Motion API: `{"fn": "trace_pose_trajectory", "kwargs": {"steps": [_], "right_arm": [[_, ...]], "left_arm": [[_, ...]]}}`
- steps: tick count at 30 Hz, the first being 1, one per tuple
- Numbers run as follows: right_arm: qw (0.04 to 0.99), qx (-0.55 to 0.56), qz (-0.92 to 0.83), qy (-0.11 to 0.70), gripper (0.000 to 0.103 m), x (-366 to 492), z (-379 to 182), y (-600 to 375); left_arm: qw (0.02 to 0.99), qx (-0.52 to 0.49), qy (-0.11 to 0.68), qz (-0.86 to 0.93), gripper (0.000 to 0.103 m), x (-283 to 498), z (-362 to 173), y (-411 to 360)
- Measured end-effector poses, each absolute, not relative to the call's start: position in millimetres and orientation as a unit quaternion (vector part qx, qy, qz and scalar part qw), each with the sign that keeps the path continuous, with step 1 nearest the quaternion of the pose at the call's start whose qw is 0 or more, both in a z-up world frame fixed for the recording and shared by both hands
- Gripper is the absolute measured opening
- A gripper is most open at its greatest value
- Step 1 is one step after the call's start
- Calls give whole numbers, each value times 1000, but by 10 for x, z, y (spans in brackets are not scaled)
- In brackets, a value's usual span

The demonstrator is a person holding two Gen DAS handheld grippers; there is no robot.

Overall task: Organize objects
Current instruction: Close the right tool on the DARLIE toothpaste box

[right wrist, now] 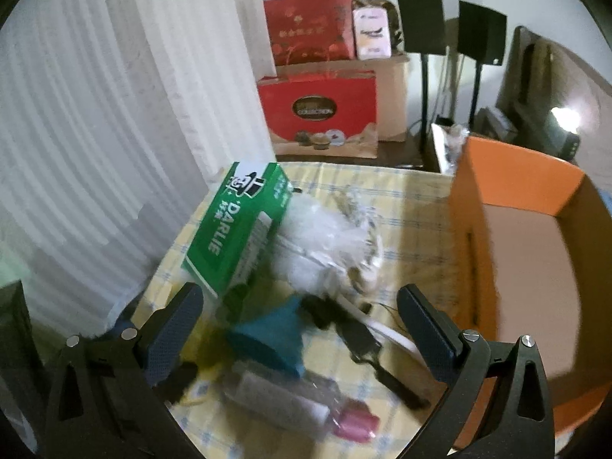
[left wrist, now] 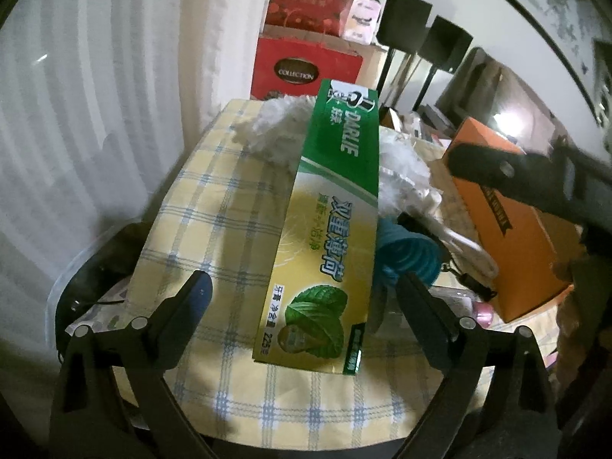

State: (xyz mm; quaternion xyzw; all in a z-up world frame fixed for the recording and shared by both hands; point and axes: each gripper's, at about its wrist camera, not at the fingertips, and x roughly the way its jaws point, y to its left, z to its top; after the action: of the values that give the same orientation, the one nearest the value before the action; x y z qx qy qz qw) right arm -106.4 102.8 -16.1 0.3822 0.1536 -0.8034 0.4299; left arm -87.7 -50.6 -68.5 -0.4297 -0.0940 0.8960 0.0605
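Open orange cardboard box [right wrist: 508, 229] looks empty. Long green-yellow cardboard toothpaste carton [left wrist: 325, 229] lies left of box on checked tabletop [left wrist: 214, 229], w/ white fluffy bundle [right wrist: 317, 237] between. Left hand-held gripper [left wrist: 304, 298] and right hand-held gripper [right wrist: 300, 313] both gape, holding nothing.

Left of the left gripper [left wrist: 304, 279], hanging in long folds: a white curtain [left wrist: 95, 114]. Under that gripper, spread over the counter [left wrist: 267, 420]: a yellow cloth [left wrist: 214, 210] checked in blue. Well ahead, past the counter's far edge, against the wall: a red gift bag [left wrist: 306, 72] marked COLLECTION. Ahead of the right gripper [right wrist: 300, 290], behind the bag, a brown cardboard box [right wrist: 394, 91], carrying a second red box [left wrist: 310, 0] with a pink-and-white pack [left wrist: 363, 19] just beside. Right of those, two black panels [left wrist: 405, 11] on thin stands. Further right, a dark screen [left wrist: 470, 84] with a bright spot of light [right wrist: 566, 120] near it. High on the right wall, a framed picture [left wrist: 554, 11].
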Motion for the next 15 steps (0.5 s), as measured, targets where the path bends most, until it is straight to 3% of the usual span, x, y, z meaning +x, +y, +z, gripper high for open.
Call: {"fn": "trace_pose_trajectory", "kwargs": {"steps": [5, 11, 15], "right_arm": [[448, 412, -779, 152, 90, -1157, -340, 765], [479, 445, -745, 132, 88, -1214, -492, 563], [495, 471, -721, 113, 84, -1240, -592, 462]], "left_arm": [[68, -437, -91, 892, 90, -940, -780, -494], [53, -441, -109, 889, 77, -980, -883, -511], [56, -449, -103, 886, 74, -993, -945, -486]]}}
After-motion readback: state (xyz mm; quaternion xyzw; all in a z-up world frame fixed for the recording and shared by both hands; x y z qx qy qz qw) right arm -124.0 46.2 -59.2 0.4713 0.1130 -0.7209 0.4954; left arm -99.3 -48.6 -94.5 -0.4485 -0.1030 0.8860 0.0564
